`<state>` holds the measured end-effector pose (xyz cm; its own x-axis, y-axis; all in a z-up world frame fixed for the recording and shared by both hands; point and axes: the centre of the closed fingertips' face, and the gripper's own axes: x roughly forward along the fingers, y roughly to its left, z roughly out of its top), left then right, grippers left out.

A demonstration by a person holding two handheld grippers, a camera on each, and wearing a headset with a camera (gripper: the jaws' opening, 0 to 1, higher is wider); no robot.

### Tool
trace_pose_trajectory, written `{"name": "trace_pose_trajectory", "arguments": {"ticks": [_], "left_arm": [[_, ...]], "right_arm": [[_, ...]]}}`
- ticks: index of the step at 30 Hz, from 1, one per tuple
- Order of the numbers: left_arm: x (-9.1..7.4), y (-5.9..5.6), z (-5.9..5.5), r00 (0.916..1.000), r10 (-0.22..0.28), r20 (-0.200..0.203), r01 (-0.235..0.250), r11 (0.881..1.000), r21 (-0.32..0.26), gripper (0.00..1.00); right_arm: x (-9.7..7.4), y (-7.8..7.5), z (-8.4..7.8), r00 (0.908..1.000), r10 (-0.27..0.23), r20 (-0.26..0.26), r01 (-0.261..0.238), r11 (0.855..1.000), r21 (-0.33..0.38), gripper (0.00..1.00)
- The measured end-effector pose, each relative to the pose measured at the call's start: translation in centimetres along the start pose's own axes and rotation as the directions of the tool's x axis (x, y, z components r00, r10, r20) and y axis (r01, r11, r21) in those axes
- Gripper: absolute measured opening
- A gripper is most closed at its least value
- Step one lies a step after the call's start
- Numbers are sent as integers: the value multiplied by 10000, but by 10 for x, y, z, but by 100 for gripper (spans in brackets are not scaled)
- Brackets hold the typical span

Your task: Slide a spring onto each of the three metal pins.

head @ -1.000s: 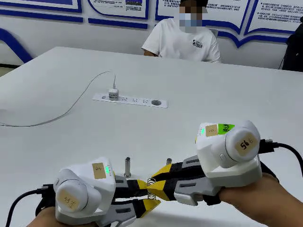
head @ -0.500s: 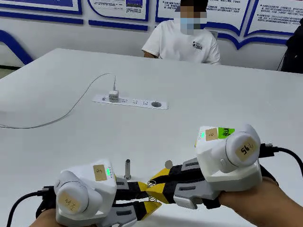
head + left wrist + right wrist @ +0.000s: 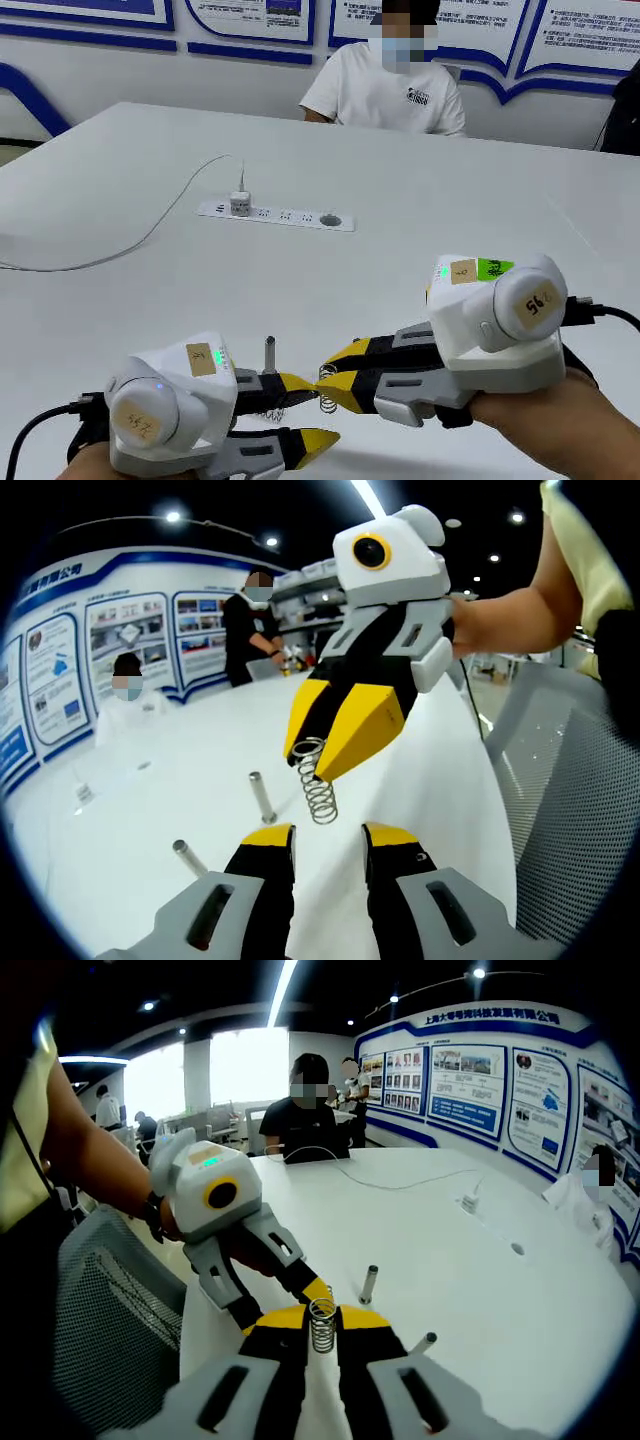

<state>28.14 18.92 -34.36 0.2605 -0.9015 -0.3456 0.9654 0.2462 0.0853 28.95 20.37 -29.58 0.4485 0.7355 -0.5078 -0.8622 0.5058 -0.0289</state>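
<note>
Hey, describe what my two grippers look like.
The left gripper and right gripper have white rounded bodies, grey frames and black jaws tipped yellow. Each carries tan handwritten stickers, a green light and a black cable. The person wears a pale yellow sleeve.

Head view: above and behind left gripper and right gripper, facing forward-down, close. Gripper views: low along own jaws, facing each other, very near. Shared: spring at right gripper's tips

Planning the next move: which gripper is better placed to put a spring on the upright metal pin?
Right. The right gripper is shut on the small coiled metal spring, with the upright silver metal pin just ahead. The left gripper is open and empty.
</note>
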Motion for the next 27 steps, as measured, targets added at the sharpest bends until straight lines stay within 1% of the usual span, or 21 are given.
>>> {"name": "trace_pose_trajectory", "arguments": {"ticks": [3, 11, 14, 18, 21, 27], "left_arm": [[-3, 3, -1, 9999, 118, 30, -117, 9997, -227, 31], [-12, 8, -3, 9991, 409, 117, -403, 9978, -535, 37], [-15, 10, -5, 9985, 531, 144, -520, 9963, -690, 42], [-19, 13, -7, 9977, 658, 150, -644, 9945, -825, 44], [-23, 17, -11, 9967, 794, 154, -776, 9927, -926, 46], [-32, 25, -14, 9938, 1104, 123, -1085, 9884, -1060, 50]], "right_arm": [[-2, -4, 2, 9999, -104, 86, 103, 9999, 53, 12], [-6, -12, 7, 9991, -338, 266, 335, 9993, 137, 12], [-8, -18, 8, 9982, -476, 352, 470, 9987, 182, 12], [-12, -23, 10, 9972, -618, 423, 608, 9979, 238, 12], [-14, -29, 11, 9962, -748, 450, 738, 9970, 238, 12], [-22, -46, 16, 9907, -1170, 697, 1136, 9922, 504, 12]]}}
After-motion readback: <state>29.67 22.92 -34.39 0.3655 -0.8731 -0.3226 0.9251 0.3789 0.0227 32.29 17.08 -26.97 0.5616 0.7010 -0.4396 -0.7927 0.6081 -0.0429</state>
